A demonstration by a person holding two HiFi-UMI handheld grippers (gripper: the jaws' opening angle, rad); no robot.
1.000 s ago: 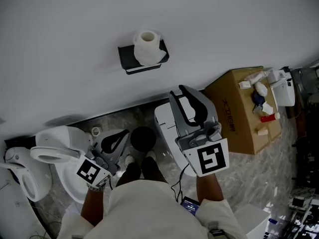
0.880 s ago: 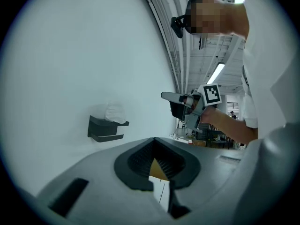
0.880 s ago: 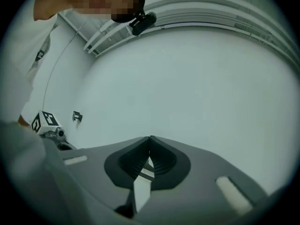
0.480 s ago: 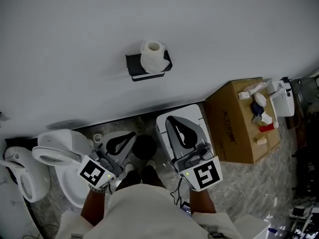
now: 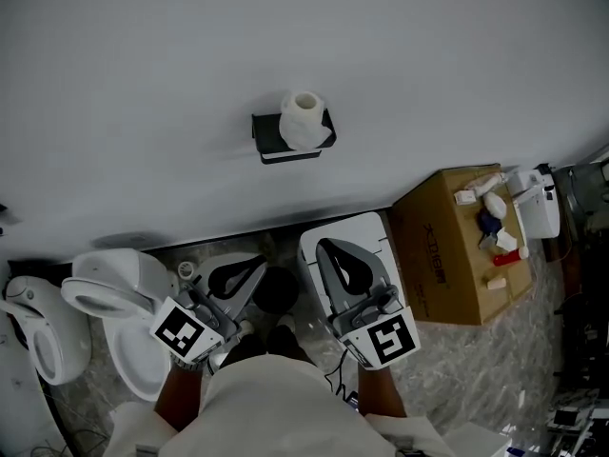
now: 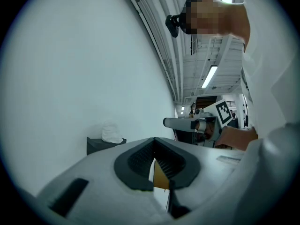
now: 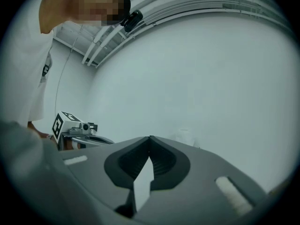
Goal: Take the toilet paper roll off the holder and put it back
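The white toilet paper roll (image 5: 304,119) sits on a black holder (image 5: 276,146) fixed to the white wall. Both grippers hang well short of it, low in the head view, pointing at the wall. My left gripper (image 5: 258,261) is shut with nothing between its jaws. My right gripper (image 5: 325,246) is likewise shut and empty. In the left gripper view the roll (image 6: 112,132) and holder (image 6: 98,146) show left of the closed jaw tips (image 6: 154,139), with the right gripper (image 6: 194,123) beyond. In the right gripper view the roll (image 7: 185,136) is faint, just right of the closed tips (image 7: 150,138).
A white toilet (image 5: 119,298) stands at the lower left. A cardboard box (image 5: 447,250) with several small items on top stands at the right, beside a white unit (image 5: 366,231) below my right gripper. The floor is marbled tile.
My right gripper's jaws have gone from open to shut, and it has drawn back and down from the wall. My left gripper has risen a little. The roll stays on the holder.
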